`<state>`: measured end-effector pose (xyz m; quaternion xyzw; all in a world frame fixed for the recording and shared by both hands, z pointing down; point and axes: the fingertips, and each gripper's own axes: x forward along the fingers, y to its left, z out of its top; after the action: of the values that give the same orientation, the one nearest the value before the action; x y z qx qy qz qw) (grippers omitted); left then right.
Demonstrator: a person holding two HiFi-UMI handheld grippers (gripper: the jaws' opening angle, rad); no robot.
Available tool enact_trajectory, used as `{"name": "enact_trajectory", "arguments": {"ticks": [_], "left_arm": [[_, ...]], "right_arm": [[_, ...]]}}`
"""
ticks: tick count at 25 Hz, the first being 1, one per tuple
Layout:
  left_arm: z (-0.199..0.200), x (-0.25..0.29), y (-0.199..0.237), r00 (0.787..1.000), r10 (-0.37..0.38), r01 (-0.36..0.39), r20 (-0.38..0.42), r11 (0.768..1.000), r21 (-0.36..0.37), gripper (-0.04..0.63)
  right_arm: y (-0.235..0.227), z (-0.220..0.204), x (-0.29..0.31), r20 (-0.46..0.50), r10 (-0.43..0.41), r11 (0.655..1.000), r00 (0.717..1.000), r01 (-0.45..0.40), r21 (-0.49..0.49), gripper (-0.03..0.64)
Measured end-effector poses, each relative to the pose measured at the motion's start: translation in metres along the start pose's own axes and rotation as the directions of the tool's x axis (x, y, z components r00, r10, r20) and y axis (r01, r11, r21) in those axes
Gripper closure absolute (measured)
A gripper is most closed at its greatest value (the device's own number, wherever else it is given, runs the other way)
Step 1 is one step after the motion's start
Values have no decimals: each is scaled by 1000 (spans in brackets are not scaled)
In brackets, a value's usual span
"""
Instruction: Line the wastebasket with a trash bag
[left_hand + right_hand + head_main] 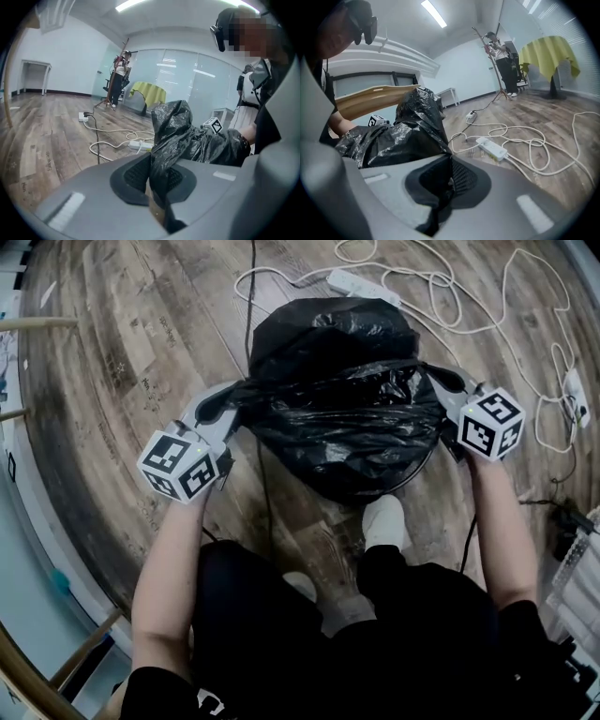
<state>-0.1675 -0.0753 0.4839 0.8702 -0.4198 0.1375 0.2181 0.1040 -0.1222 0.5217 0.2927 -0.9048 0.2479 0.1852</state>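
A black trash bag (342, 390) is stretched over a round wastebasket whose dark rim (412, 476) shows below it on the wooden floor. My left gripper (234, 395) is shut on the bag's left edge, and the film runs between its dark pads (136, 176) up to a crumpled peak of the bag (176, 129). My right gripper (448, 381) is shut on the bag's right edge, black film pinched between its pads (461, 180). The bag (410, 133) bulges between the two grippers. Most of the basket is hidden under the plastic.
A white power strip (364, 285) with looping white cables (525, 324) lies on the floor behind the basket. The person's legs and a white shoe (382, 521) are just in front of it. A wooden chair frame (75, 657) stands at the lower left. A yellow-draped stand (546, 54) is far off.
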Motion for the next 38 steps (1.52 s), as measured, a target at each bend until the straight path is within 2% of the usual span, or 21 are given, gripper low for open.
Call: {"name": "enact_trajectory", "arguments": {"ticks": [5,13,19,29,35,38], "left_arm": [[-8,7,8,999,17,-18,-43,1000,-20,591],[-9,8,23,999,47,-49,-21,991,-128,591],[-20,18,29,997,67,-73,-50,988,-137,591],[-27,36,37,995,68,-81,-69,976,-202,591],[-50,39,36,985,78,-109,-155,973,-202,591],[-55,37,26,985,39,-67,-168,984,-166,591]], "right_arm": [[-10,7,1,29,-23,1000,999,22,22,614],[-14,19,-1,76,-23,1000,997,22,11,614],[-18,25,4,94,-30,999,995,29,12,614],[-30,14,24,27,-50,998,998,49,45,614],[-34,-8,30,-39,-69,996,997,71,56,614],[-35,-18,24,-52,-75,995,996,78,63,614]]}}
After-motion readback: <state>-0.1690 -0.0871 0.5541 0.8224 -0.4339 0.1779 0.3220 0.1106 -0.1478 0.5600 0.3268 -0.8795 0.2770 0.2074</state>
